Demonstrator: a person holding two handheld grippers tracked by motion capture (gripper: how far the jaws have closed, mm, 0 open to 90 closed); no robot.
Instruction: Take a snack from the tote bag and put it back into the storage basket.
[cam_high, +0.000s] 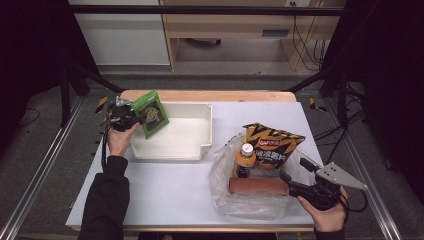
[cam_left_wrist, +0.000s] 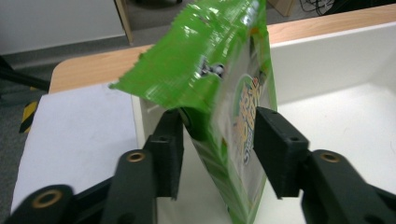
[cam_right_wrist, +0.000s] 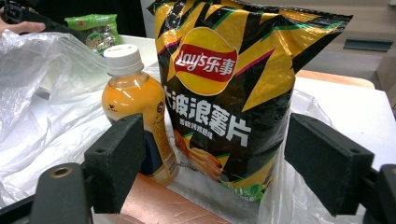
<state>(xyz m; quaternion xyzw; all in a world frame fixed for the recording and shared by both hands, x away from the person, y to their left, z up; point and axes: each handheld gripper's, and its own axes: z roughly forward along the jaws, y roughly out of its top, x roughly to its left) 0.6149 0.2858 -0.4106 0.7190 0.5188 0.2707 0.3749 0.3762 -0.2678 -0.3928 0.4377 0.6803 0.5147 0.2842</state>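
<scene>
1. While the left tongs (cam_high: 131, 117) clamped a green snack packet (cam_high: 151, 113) over the near-left corner of the white bin (cam_high: 200, 131), the right tongs (cam_high: 292, 176) hung spread and holding nothing at the near right of the counter (cam_high: 165, 192).
2. Seen from the left gripper view, the green snack packet (cam_left_wrist: 219, 84) stood on edge between the two black pads, its crimped top flaring above them and its lower end hanging inside the white bin (cam_left_wrist: 327, 70); the jaws pressed its flat faces from either side.
3. Such a packet looked light, thin-walled and crinkly, likely to buckle or slide under a hard squeeze; a hold across the flat faces near the middle, as pictured, seemed the safest.
4. On the right side of the counter, a clear plastic bag (cam_high: 225, 185) lay open around a black-and-yellow crisp bag (cam_high: 272, 145), an orange drink bottle (cam_high: 245, 160) with a white cap, and a reddish-brown roll (cam_high: 257, 186) lying across the near side.
5. From the right gripper view, the black-and-yellow crisp bag (cam_right_wrist: 233, 93) stood upright between the wide-apart jaws, with the orange drink bottle (cam_right_wrist: 135, 102) just to its left; neither was touched.
6. Puffed with air, the crisp bag would probably be light and fragile, better pinched at its top seam than round its belly.
</scene>
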